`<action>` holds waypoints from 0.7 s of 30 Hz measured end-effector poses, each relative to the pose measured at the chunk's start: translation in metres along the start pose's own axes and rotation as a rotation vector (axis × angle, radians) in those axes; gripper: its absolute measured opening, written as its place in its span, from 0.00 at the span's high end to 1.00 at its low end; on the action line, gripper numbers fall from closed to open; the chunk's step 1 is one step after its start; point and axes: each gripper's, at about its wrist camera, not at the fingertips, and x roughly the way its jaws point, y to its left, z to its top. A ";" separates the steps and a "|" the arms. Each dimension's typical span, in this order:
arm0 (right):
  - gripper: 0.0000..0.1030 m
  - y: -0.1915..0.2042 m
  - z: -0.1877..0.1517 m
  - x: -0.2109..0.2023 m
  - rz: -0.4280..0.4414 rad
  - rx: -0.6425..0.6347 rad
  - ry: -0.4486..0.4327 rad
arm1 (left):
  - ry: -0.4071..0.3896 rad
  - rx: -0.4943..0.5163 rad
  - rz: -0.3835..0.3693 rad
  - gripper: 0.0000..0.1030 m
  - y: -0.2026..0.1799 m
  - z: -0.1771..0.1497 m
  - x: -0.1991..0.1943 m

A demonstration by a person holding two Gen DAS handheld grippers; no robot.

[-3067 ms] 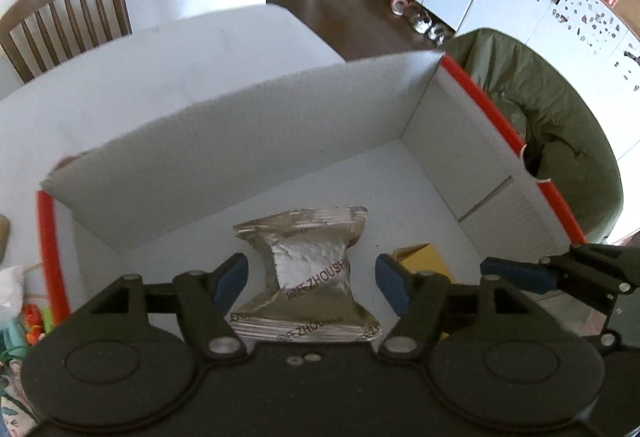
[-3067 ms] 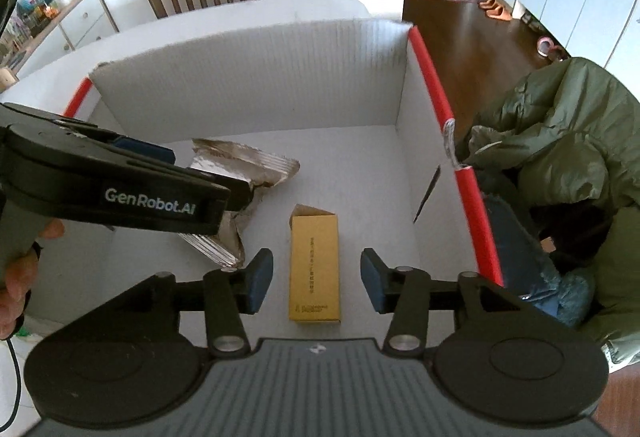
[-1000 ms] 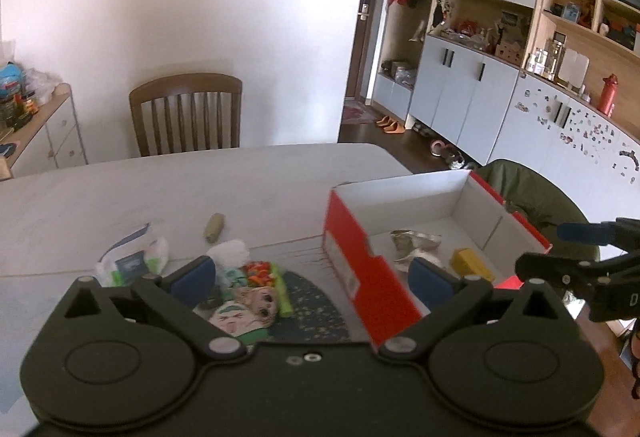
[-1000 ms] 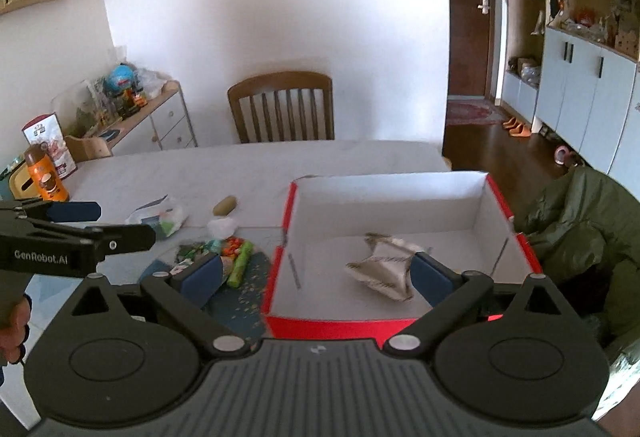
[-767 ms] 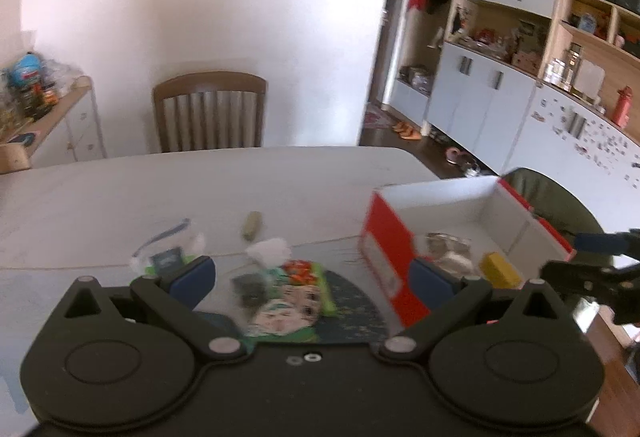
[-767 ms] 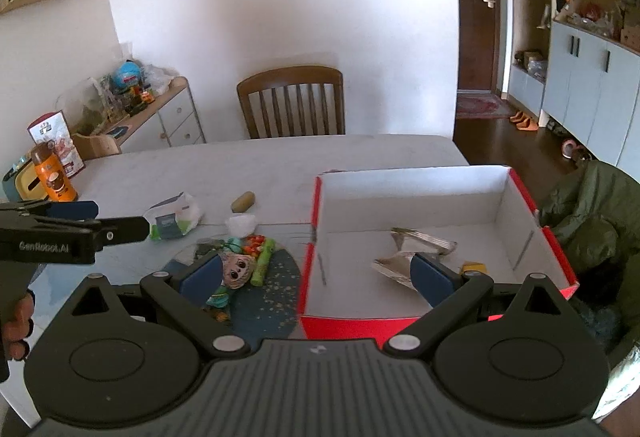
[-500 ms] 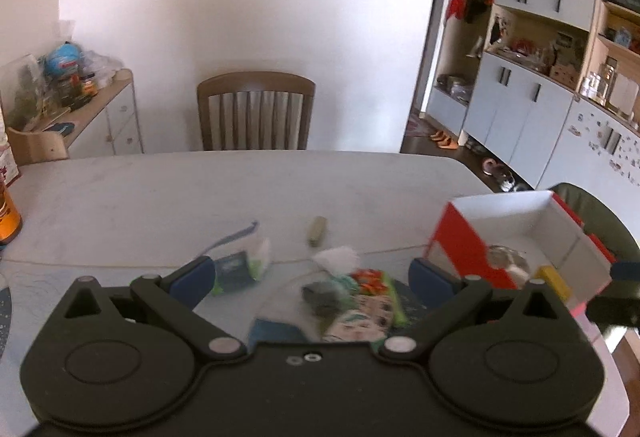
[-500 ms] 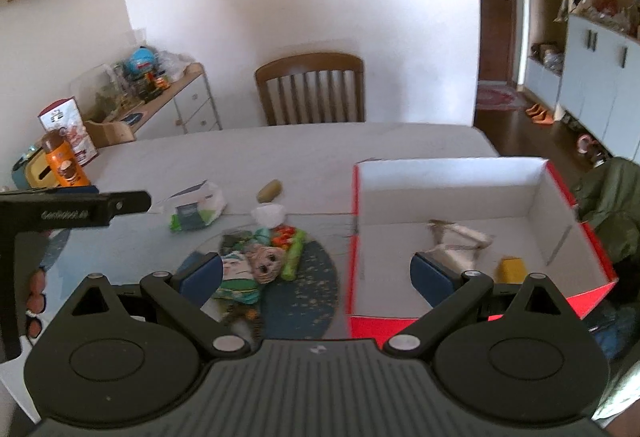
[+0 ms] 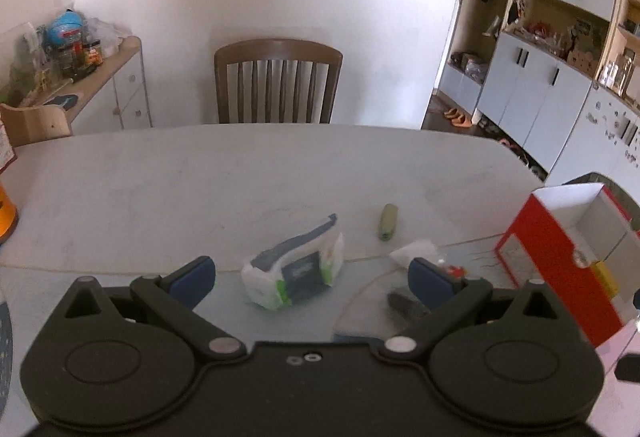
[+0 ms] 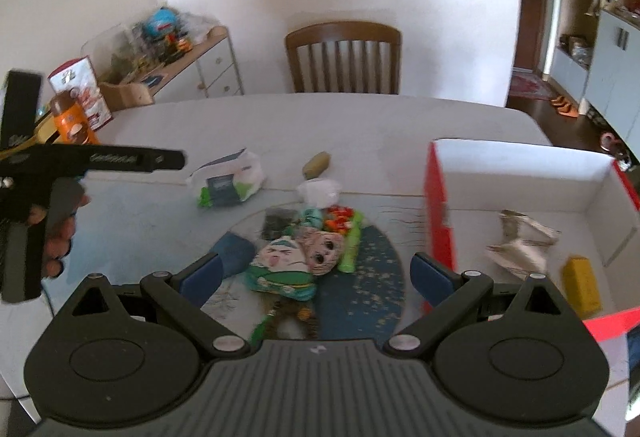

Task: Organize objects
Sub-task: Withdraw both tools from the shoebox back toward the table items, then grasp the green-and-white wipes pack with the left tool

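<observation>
Two things, a foil packet point(image 10: 520, 243) and a yellow box point(image 10: 582, 283), are already lying in the red box point(image 10: 438, 209) at the right edge of the surface point(image 9: 200, 177). The tissue pack point(image 9: 296, 269), the small brown roll point(image 9: 387, 221) and the toy pile point(image 10: 308, 249) near the front edge are still waiting outside. Both the left tool point(image 9: 312, 277) and the right tool point(image 10: 316, 277) are hanging released and empty.

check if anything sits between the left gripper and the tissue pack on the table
Nothing visible does. The left gripper is open and aimed straight at the tissue pack, which lies alone on bare table. The small brown tube and the crumpled white wrapper lie off to the right, clear of that line.
</observation>
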 end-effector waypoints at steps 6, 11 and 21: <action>0.02 0.012 0.000 0.034 -0.005 -0.012 0.053 | 0.037 0.043 -0.010 0.01 0.015 0.001 0.037; 0.02 0.016 0.000 0.062 -0.019 -0.006 0.096 | 0.077 0.059 -0.026 0.02 0.020 0.000 0.064; 0.03 0.037 -0.006 0.111 -0.032 -0.081 0.150 | 0.114 0.182 -0.039 0.10 0.013 -0.009 0.104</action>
